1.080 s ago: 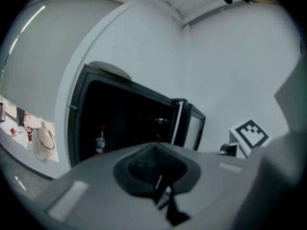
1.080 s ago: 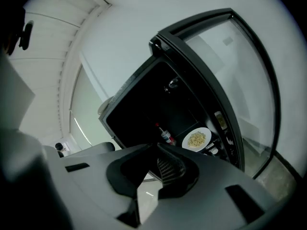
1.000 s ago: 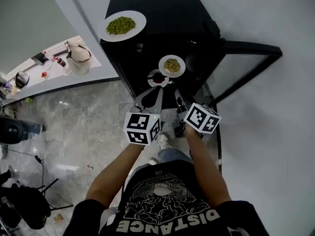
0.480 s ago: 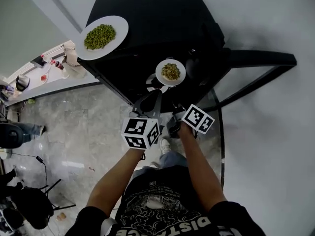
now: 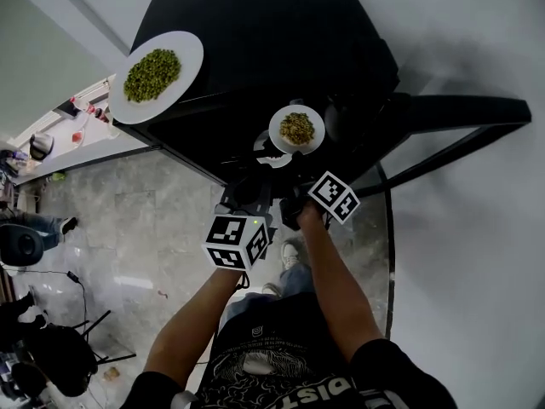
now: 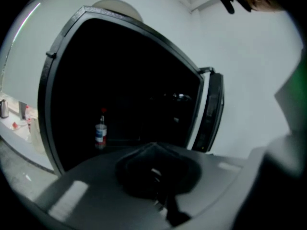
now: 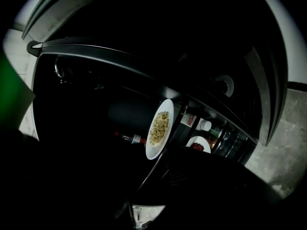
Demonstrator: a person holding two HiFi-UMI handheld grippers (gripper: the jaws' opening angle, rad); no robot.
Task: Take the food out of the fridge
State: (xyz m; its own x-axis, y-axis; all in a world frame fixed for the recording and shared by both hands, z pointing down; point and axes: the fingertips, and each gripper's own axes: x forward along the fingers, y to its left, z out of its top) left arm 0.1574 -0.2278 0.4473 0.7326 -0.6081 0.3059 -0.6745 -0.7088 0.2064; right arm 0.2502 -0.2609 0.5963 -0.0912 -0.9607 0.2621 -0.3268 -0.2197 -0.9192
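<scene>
Head view: the black fridge (image 5: 281, 41) stands open, its door (image 5: 451, 109) swung out on my right, a plate of peas (image 5: 156, 77) on top. Inside, the plate of yellowish food (image 5: 296, 129) sits on a shelf, a small red dish (image 7: 198, 146) just beside it. I judge this the reach: my right gripper (image 5: 288, 204), jaws just now opening wide with nothing between them, needs the plate's near rim, clearing the shelf edge. My left gripper (image 5: 249, 192): its gap I cannot tell.

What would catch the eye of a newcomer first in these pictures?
The white plate of green food on top of the black fridge, at the head view's upper left, stands out most. Next comes the smaller plate of yellowish food on a shelf inside the open fridge, with a small dish of red food close by.
</scene>
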